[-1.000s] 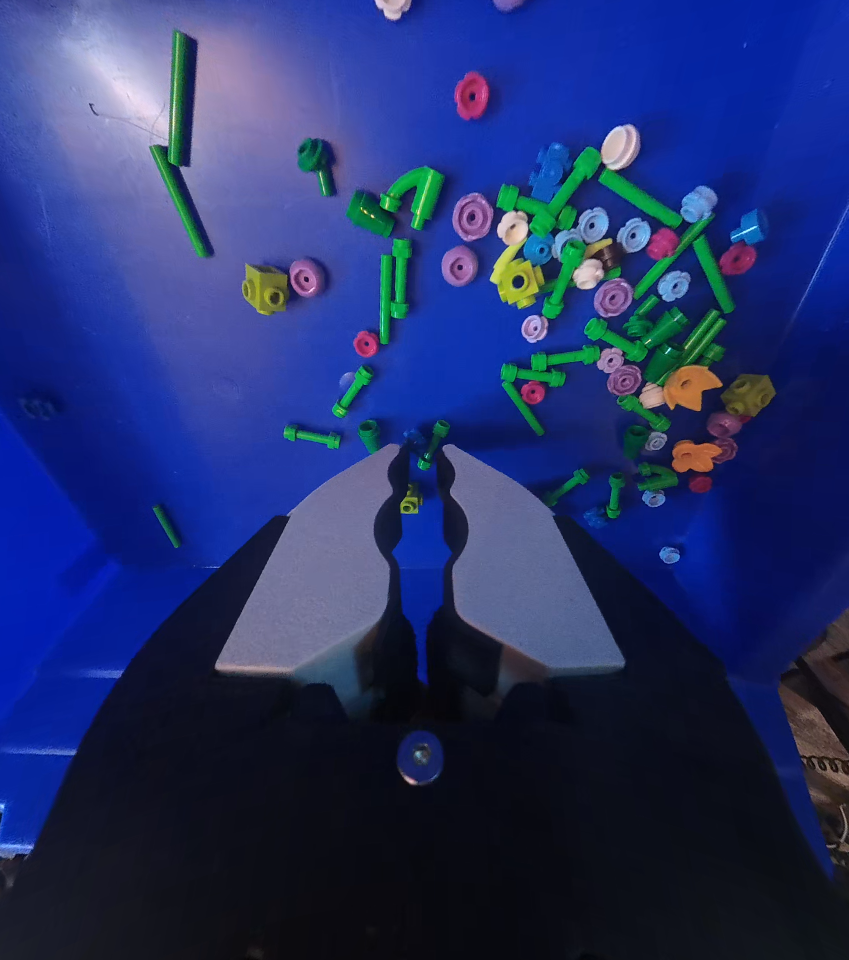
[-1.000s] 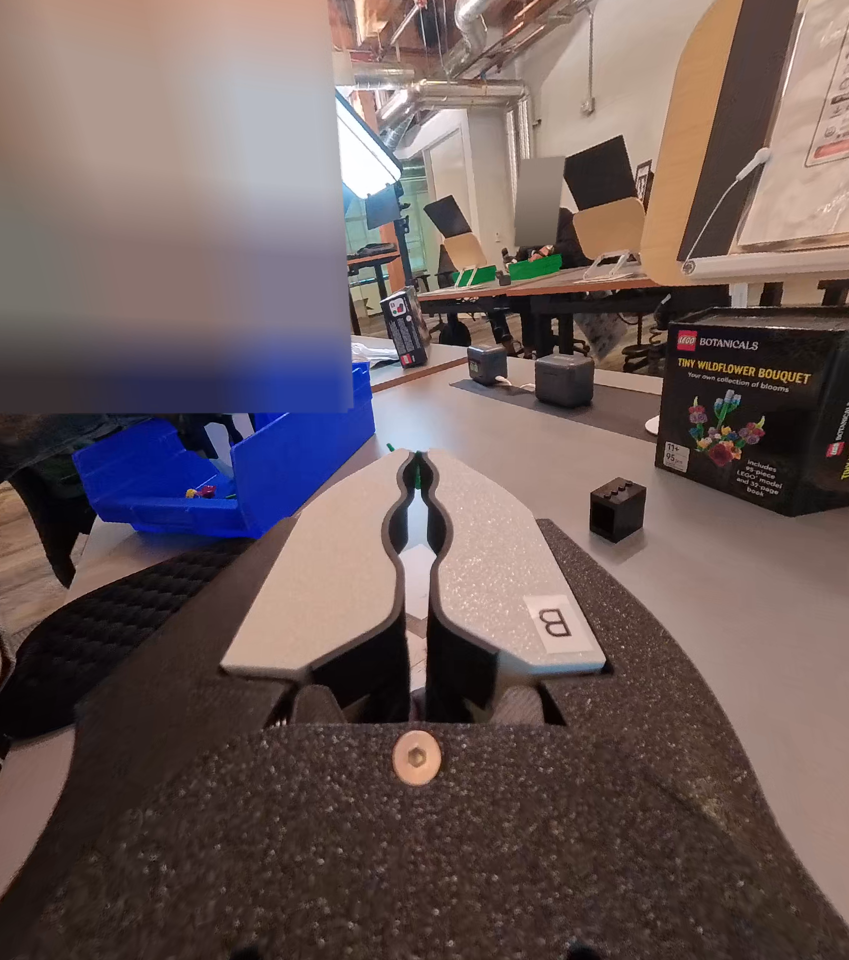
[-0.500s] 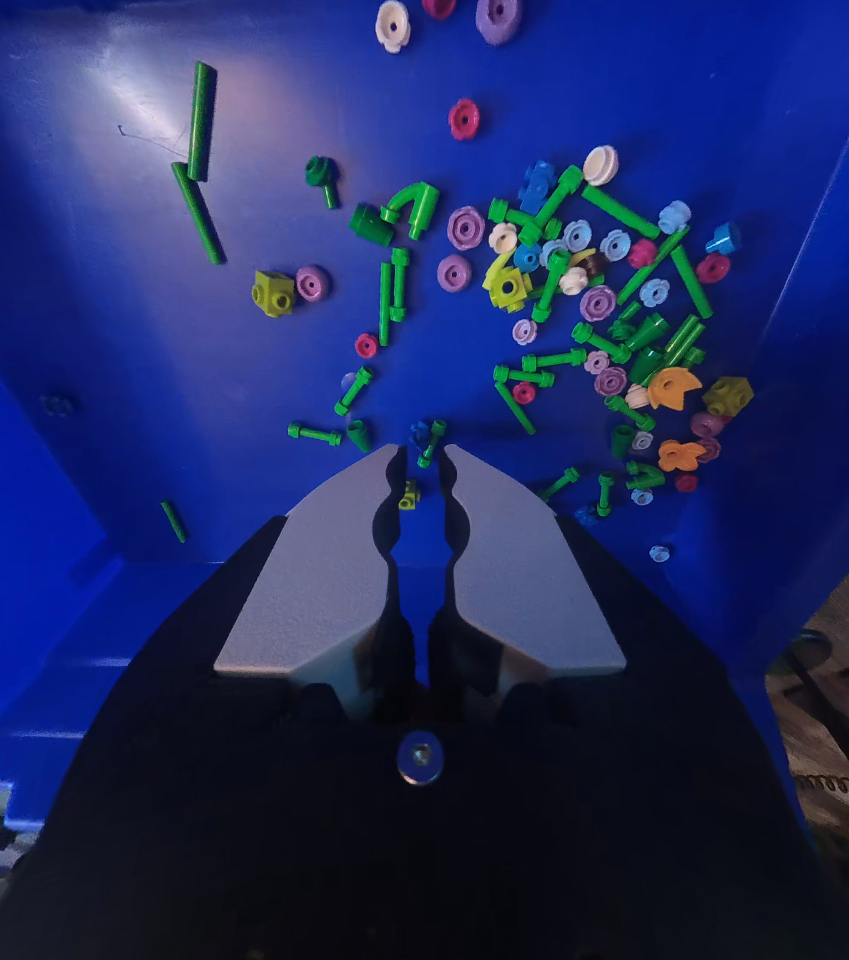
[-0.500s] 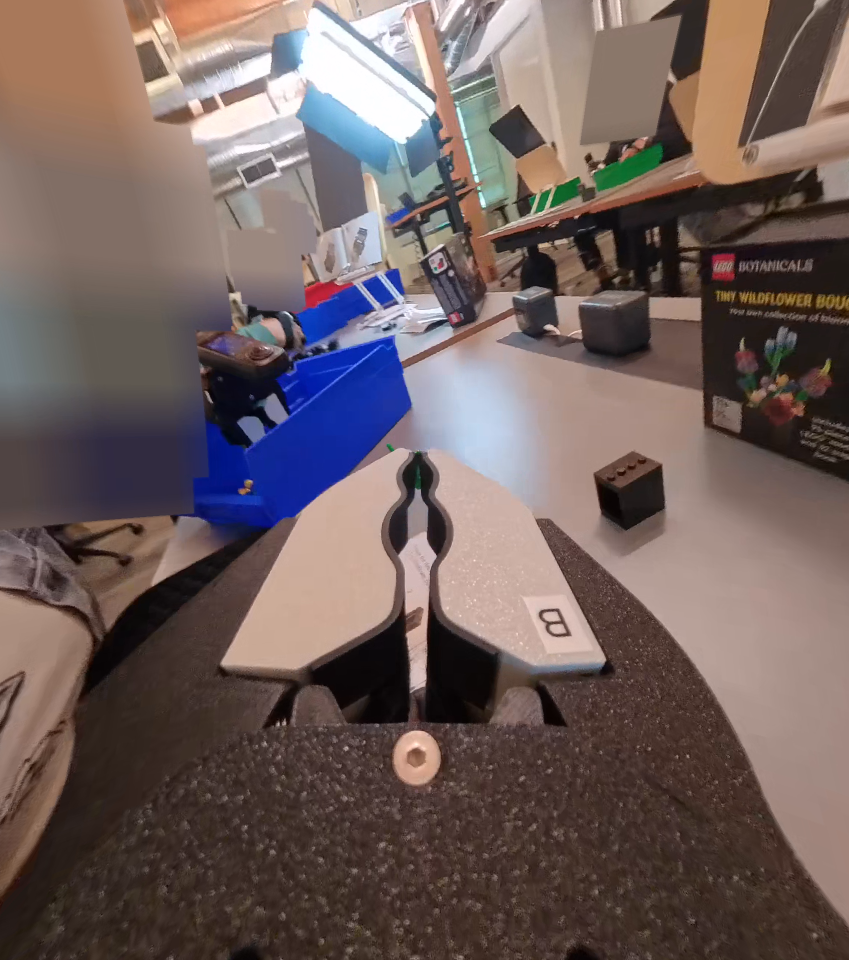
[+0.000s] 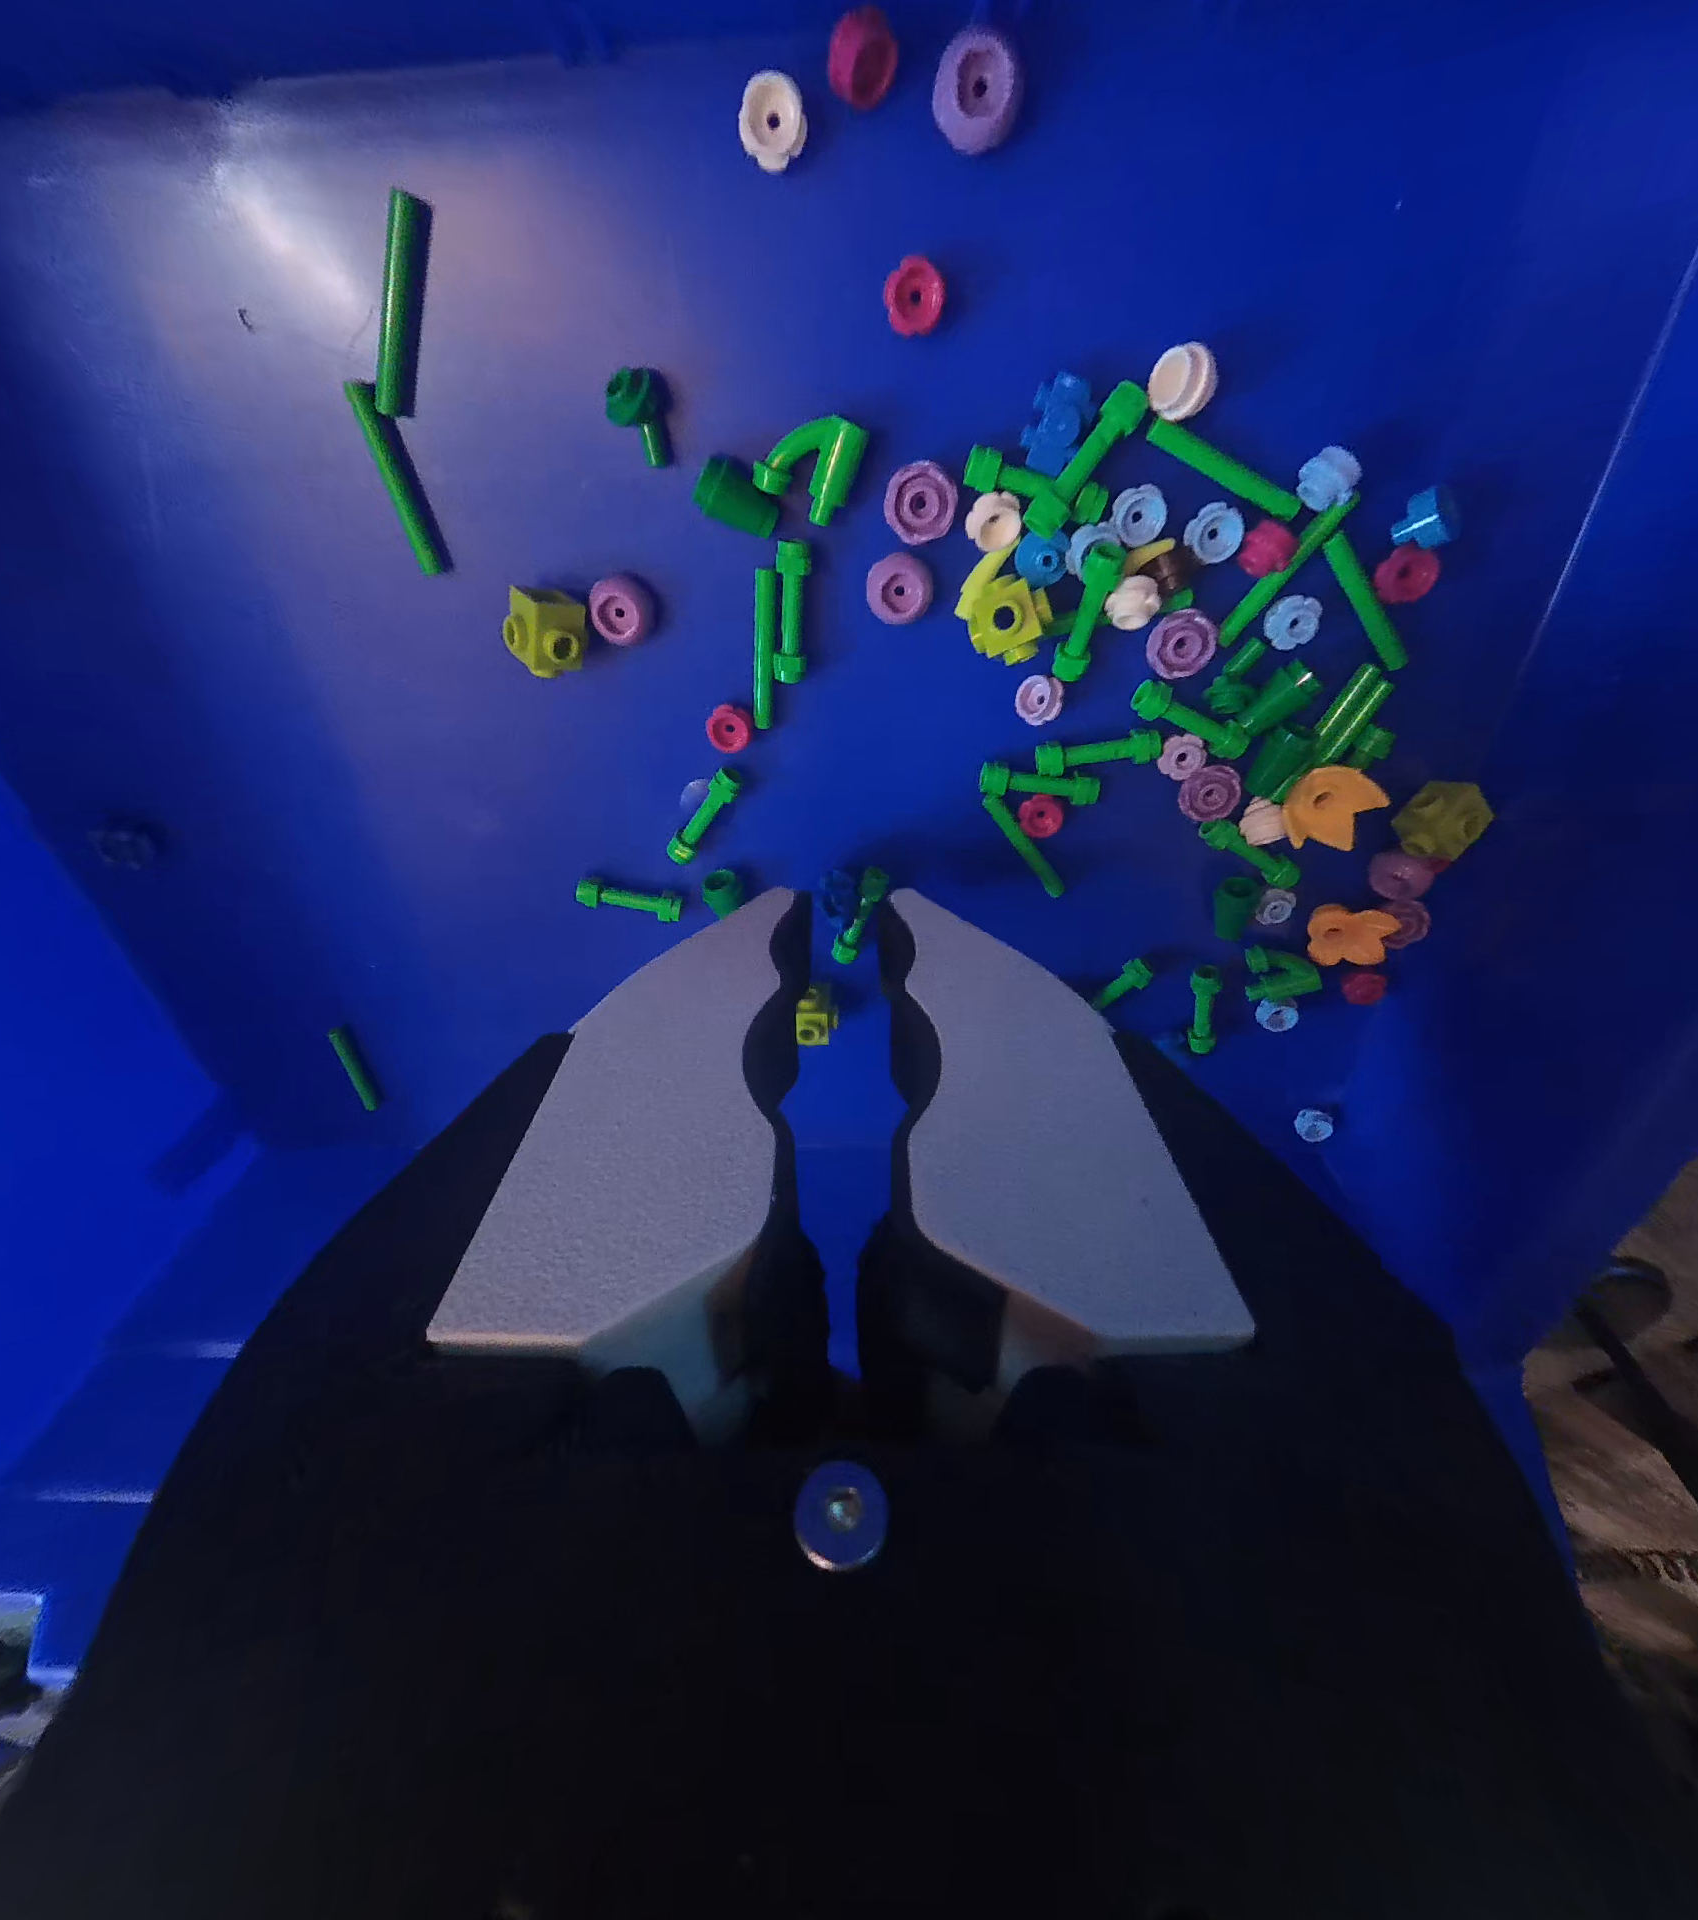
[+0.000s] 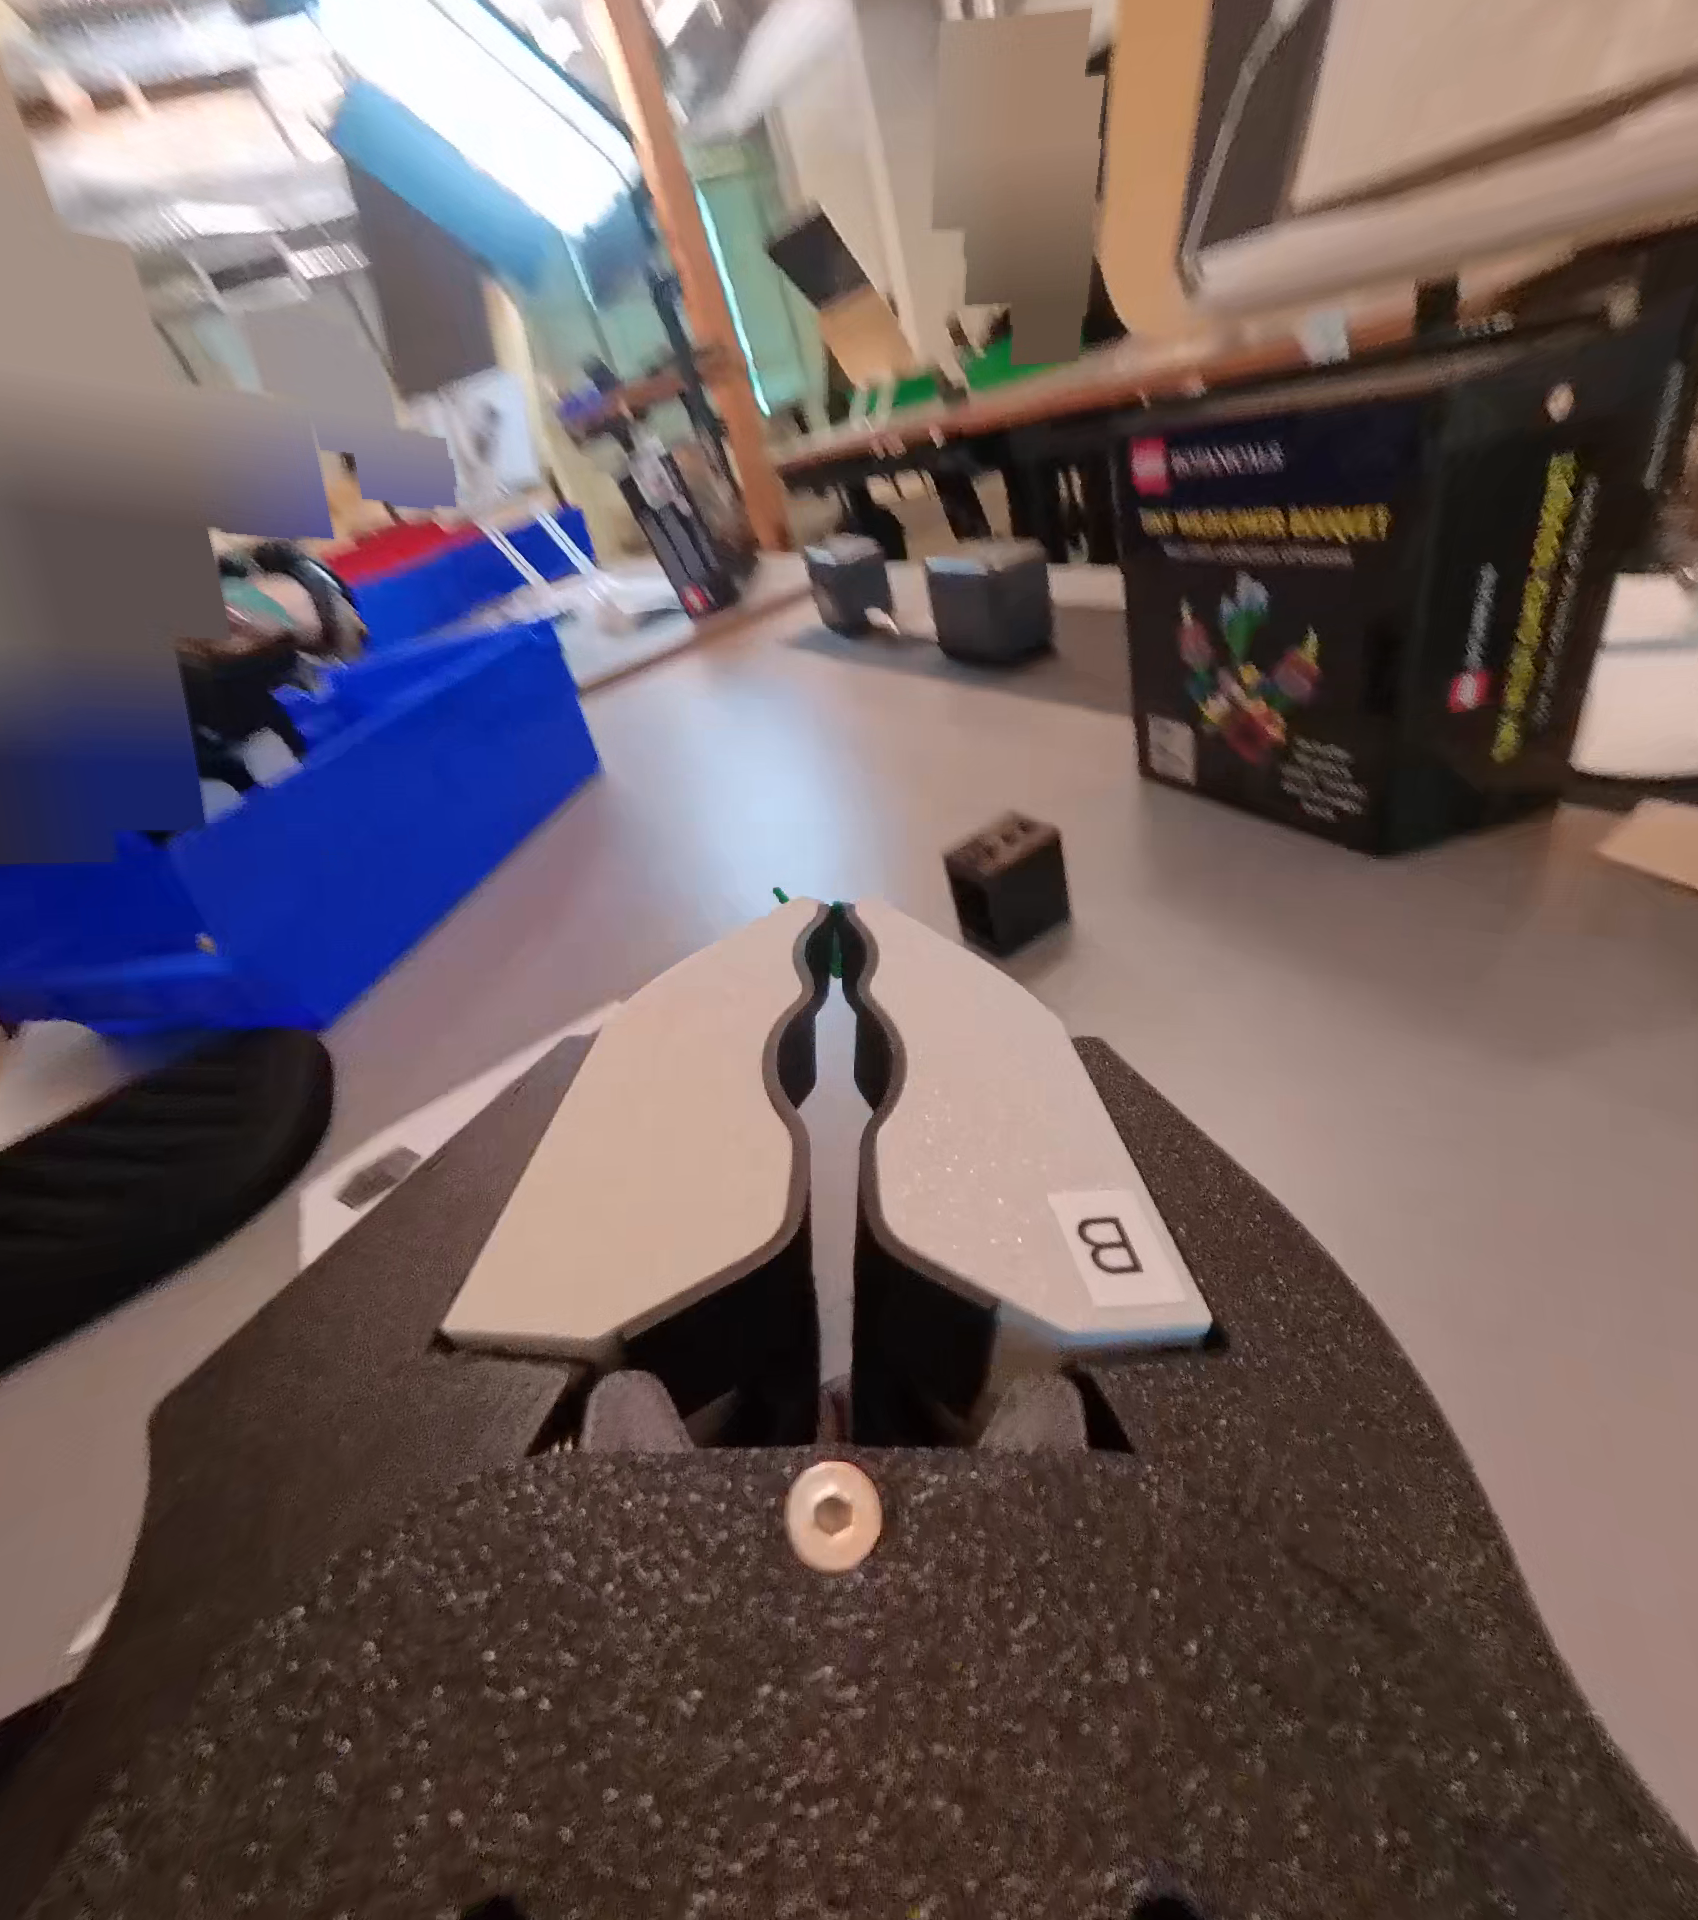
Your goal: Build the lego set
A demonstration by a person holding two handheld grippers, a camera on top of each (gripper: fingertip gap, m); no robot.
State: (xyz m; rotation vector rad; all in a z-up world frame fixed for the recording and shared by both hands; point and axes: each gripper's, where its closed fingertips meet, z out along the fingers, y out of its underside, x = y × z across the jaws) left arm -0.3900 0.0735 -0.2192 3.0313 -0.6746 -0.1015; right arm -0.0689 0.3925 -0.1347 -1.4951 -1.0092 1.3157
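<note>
My left gripper (image 5: pixel 843 906) hangs open and empty over the floor of a blue bin (image 5: pixel 201 675). Loose lego pieces lie there: green stems, purple, pink, white and light-blue flower rounds, lime cubes and orange pieces, most of them in a heap (image 5: pixel 1209 665) at the right. A short green stem (image 5: pixel 855 914) and a small lime piece (image 5: pixel 814 1016) show in the gap between its fingers, lying below. My right gripper (image 6: pixel 832 916) is shut on a thin green stem piece (image 6: pixel 832 940) above the grey table (image 6: pixel 1344 1091).
In the right wrist view the blue bin (image 6: pixel 357 862) stands at the left with the other gripper (image 6: pixel 242 707) in it. A small black cube (image 6: pixel 1006 878) sits ahead on the table. A black lego box (image 6: pixel 1344 623) stands at the right. Two grey cubes (image 6: pixel 990 613) sit farther back. There is about 45 cm between the tips of the two grippers. The small black cube (image 6: pixel 1006 878) is closer to my right gripper, around 12 cm from its tips; the left tips are 45 cm off.
My left gripper has drawn back a little from the bin floor; the pieces look smaller. My right gripper has swung to the right and nearer the black cube, still holding the green stem.
</note>
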